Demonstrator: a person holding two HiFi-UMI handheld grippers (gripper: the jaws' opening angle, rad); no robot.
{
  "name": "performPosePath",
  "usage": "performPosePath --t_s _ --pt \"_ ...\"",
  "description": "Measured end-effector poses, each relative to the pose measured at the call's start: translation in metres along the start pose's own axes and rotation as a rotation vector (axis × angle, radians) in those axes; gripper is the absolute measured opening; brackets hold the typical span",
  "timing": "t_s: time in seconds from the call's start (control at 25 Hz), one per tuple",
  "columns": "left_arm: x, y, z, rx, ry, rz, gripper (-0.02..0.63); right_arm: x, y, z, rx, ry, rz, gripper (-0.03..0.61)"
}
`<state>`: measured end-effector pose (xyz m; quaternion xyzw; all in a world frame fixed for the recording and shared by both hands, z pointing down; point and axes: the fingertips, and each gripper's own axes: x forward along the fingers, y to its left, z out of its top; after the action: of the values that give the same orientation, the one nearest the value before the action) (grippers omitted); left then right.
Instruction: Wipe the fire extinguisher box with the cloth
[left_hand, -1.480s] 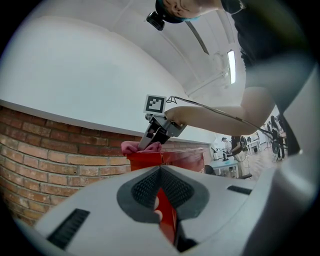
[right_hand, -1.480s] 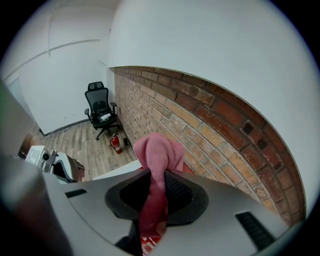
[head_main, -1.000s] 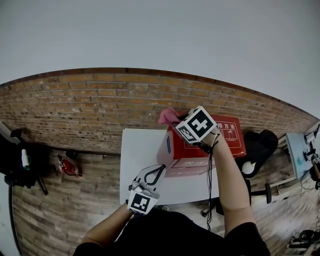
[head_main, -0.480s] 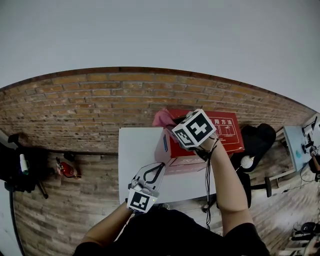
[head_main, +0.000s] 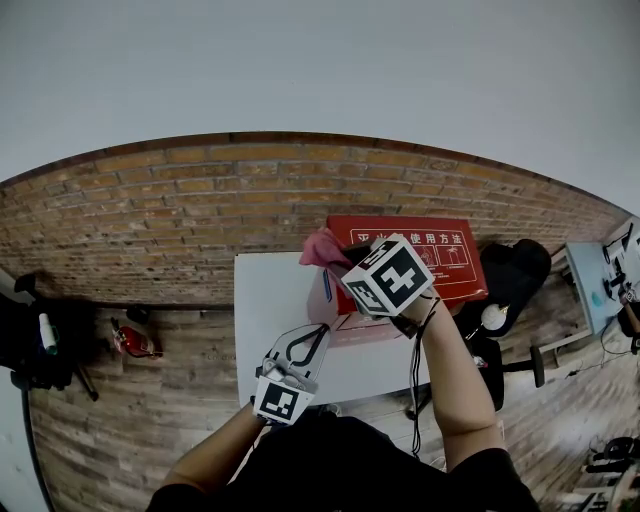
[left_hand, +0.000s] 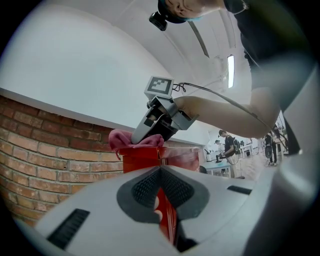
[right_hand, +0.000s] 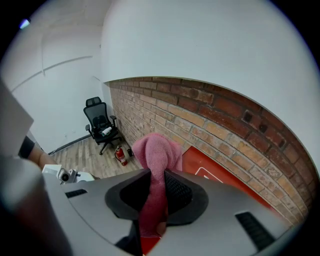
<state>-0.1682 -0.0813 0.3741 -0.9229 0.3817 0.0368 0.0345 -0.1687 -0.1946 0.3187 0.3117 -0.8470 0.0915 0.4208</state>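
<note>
The red fire extinguisher box (head_main: 440, 255) lies on the white table (head_main: 265, 310) against the brick wall. My right gripper (head_main: 342, 256) points down at the box's left end and is shut on the pink cloth (head_main: 320, 246), which rests on the box's top by its left edge. In the right gripper view the cloth (right_hand: 156, 155) runs up between the right gripper (right_hand: 152, 200) jaws, over the red top (right_hand: 212, 170). My left gripper (head_main: 303, 347) hovers level over the table's front, shut and empty. The left gripper (left_hand: 160, 175) faces the box's end (left_hand: 142, 162).
A small red fire extinguisher (head_main: 135, 340) lies on the wood floor to the left, near black gear (head_main: 40, 340). A black office chair (right_hand: 101, 122) stands beyond it. Another dark chair (head_main: 520, 285) and a desk (head_main: 600, 300) stand to the box's right.
My right gripper has slid the cloth a little along the box's top, toward its left and near edge. The left gripper has kept still.
</note>
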Motion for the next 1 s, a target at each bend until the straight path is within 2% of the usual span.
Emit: performPosePath --t_s 0.2,1.0 --pt "0.002 0.004 -0.003 -0.01 0.005 0.002 0.031 -0.003 0.009 -0.005 -0.016 0.004 -0.018 0.086" --pt "0.013 0.007 -0.009 -0.015 0.03 -0.001 0.031 -0.022 0.043 -0.027 -0.041 -0.022 0.011 0.086"
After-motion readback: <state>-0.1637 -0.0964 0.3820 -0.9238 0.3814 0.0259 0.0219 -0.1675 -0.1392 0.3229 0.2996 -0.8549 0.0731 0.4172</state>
